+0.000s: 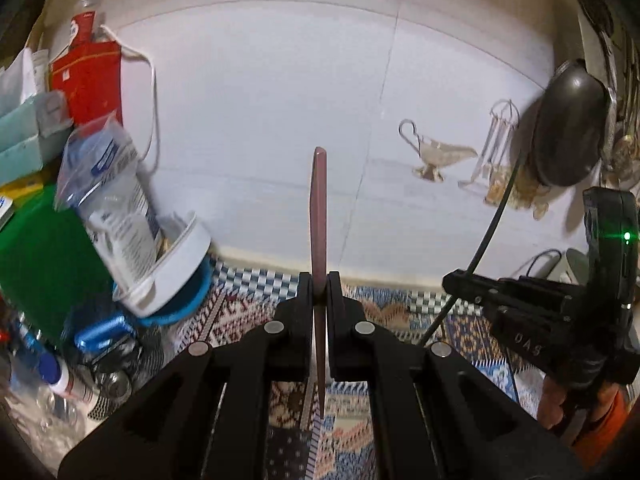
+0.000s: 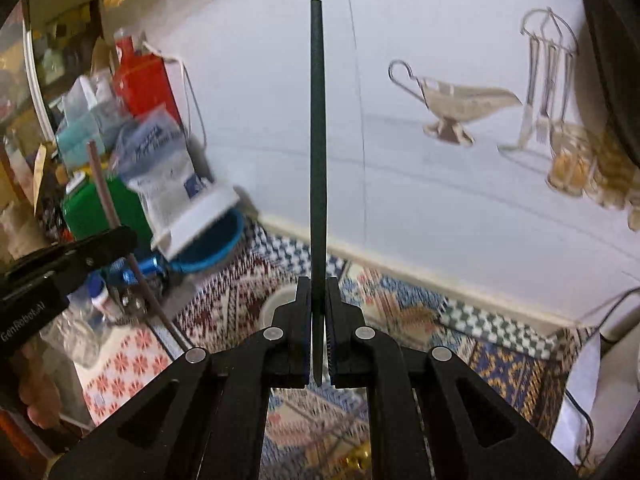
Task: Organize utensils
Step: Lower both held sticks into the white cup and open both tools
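My left gripper (image 1: 319, 285) is shut on a flat reddish-pink utensil handle (image 1: 319, 208) that stands up edge-on from between its fingers. In the right wrist view the right gripper (image 2: 319, 286) is shut on a long, thin dark green utensil handle (image 2: 318, 140) that points straight ahead. Both are held above a patterned cloth (image 2: 400, 308). The left gripper (image 2: 116, 240) shows at the left of the right wrist view with its pink handle (image 2: 102, 188). In the left wrist view the right gripper (image 1: 454, 282) is at the right, with the thin dark handle (image 1: 492, 216) through it. The working ends of both utensils are hidden.
A silver sauce boat (image 2: 456, 100), a wire utensil stand (image 2: 548, 80) and amber glasses (image 2: 572, 164) stand on the white surface at the right. A dark pan (image 1: 568, 128) hangs far right. Clutter fills the left: a red bag (image 1: 86, 76), a green box (image 1: 36, 256) and a blue bowl (image 2: 216, 248).
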The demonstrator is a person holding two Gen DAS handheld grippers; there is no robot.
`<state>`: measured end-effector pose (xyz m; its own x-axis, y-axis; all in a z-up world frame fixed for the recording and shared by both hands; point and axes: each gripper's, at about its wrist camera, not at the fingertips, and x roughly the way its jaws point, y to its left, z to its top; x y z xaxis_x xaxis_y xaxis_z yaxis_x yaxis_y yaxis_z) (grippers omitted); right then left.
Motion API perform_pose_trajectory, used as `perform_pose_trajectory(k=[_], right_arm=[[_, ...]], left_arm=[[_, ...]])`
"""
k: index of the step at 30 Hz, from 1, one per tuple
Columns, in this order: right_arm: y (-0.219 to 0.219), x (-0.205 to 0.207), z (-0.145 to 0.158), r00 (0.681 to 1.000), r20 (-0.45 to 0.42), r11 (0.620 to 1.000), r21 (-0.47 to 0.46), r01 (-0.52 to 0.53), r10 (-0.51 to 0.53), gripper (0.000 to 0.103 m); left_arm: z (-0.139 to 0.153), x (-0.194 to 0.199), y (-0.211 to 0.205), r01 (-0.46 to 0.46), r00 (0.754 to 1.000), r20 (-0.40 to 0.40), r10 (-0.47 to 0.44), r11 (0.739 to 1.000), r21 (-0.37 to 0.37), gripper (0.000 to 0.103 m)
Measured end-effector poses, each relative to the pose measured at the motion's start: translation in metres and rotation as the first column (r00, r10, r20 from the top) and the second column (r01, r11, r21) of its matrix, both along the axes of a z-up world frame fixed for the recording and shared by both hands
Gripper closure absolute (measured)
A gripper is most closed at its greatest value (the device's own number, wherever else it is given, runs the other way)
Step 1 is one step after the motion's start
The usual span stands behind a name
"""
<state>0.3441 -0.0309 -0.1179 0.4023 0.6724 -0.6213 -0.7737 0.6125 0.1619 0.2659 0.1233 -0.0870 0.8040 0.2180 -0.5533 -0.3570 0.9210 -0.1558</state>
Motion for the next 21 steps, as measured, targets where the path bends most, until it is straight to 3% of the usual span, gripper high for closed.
perform_pose_trajectory(k=[10,21], right_arm=[[0.026,0.033,-0.015,0.997,-0.072,0.999,0.035,0.007,-0.005,0.097],[0.054,0.046,-0.063,0.985,-0.172,0.998,-0.039,-0.039,0.032,0.097]], left_arm=[[0.0,0.05,0.021,-0.013,1.0,0.021,0.014,1.0,-0.011,0.098],[-0.057,0.096,0.043,-0.03,0.998,-0.062,0.026,0.997,-0.072,0.099]])
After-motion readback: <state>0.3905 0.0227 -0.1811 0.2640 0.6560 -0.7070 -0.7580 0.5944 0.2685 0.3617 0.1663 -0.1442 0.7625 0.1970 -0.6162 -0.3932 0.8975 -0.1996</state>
